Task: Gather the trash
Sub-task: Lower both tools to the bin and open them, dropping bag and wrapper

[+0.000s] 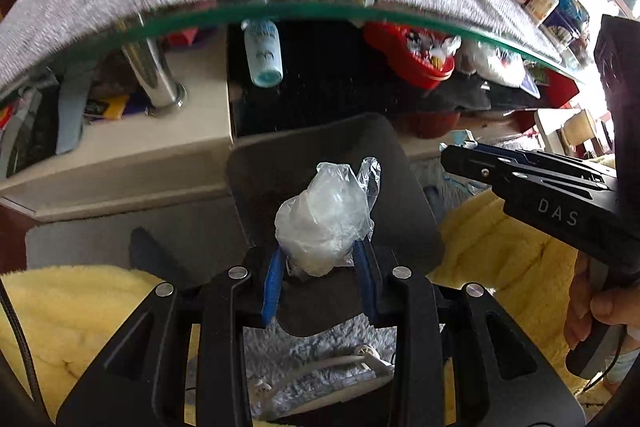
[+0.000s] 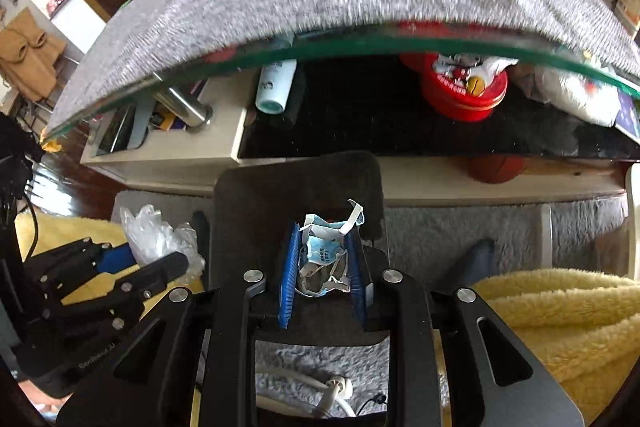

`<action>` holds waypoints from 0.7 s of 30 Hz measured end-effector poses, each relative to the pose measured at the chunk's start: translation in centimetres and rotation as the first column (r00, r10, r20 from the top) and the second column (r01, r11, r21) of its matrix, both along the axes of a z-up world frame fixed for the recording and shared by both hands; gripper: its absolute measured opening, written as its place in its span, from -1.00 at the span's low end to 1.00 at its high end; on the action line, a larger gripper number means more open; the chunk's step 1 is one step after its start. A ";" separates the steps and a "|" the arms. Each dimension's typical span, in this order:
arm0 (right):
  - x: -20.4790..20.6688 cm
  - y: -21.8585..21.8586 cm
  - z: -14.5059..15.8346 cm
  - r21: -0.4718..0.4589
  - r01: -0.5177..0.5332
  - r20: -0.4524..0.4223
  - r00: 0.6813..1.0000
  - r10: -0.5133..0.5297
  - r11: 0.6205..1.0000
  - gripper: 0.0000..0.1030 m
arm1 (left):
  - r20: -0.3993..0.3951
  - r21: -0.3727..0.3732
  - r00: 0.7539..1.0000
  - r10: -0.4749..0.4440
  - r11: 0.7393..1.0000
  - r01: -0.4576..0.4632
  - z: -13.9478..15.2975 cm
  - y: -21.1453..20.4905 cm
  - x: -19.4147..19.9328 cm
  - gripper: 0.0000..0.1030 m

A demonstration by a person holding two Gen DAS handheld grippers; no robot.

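Clear crumpled plastic bag (image 1: 324,223) sits clamped in the left gripper (image 1: 320,259) over the dark bin (image 1: 400,203), while at its three o'clock the right gripper (image 2: 324,259) pinches a crushed blue-and-white wrapper (image 2: 324,251) above that bin.

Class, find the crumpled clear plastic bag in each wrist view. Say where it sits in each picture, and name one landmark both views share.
Left wrist view: the clear plastic bag sits at centre, pinched in the left gripper, over the dark bin.
Right wrist view: the same bag is at lower left, at the tip of the left gripper.
Shared landmark: the red tin under the glass tabletop.
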State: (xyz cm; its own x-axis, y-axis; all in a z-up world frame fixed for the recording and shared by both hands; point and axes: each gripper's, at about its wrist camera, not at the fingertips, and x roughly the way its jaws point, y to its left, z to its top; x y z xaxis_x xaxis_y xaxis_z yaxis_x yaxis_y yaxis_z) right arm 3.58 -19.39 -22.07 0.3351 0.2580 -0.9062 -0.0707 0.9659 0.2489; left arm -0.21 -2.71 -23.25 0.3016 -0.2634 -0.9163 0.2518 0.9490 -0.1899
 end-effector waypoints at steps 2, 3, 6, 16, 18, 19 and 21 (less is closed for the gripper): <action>0.0 0.2 -0.6 0.001 -0.001 -0.013 1.000 0.001 1.000 -0.49 | -0.018 -0.002 1.000 -0.002 1.000 0.002 -0.8 -0.2 0.0 -0.41; 0.1 0.3 -1.0 0.004 -0.004 -0.020 1.000 0.004 1.000 -0.49 | -0.027 -0.003 1.000 -0.004 1.000 0.004 -1.1 -0.3 0.0 -0.41; 0.3 0.7 -1.5 0.006 -0.014 -0.036 0.999 0.014 1.000 -0.49 | -0.052 -0.006 0.999 -0.006 1.000 0.006 -2.2 -0.5 0.0 -0.41; 0.9 0.7 -1.7 0.000 -0.013 -0.047 0.999 0.013 1.000 -0.05 | -0.065 -0.008 0.998 0.002 1.000 -0.002 -2.8 -0.5 0.4 0.05; 1.0 0.5 -1.7 -0.003 -0.004 -0.048 0.999 0.004 1.000 0.07 | -0.063 -0.006 0.998 0.005 1.000 -0.005 -2.8 -0.5 0.5 0.13; 1.0 0.4 -1.7 -0.003 0.000 -0.047 0.999 -0.001 1.000 0.14 | -0.061 -0.002 0.998 0.005 1.000 -0.005 -2.7 -0.4 0.5 0.20; 1.1 0.0 -1.4 -0.006 0.014 -0.042 0.999 -0.014 1.000 0.26 | -0.055 0.004 0.998 0.006 1.000 -0.006 -2.6 -0.3 0.5 0.27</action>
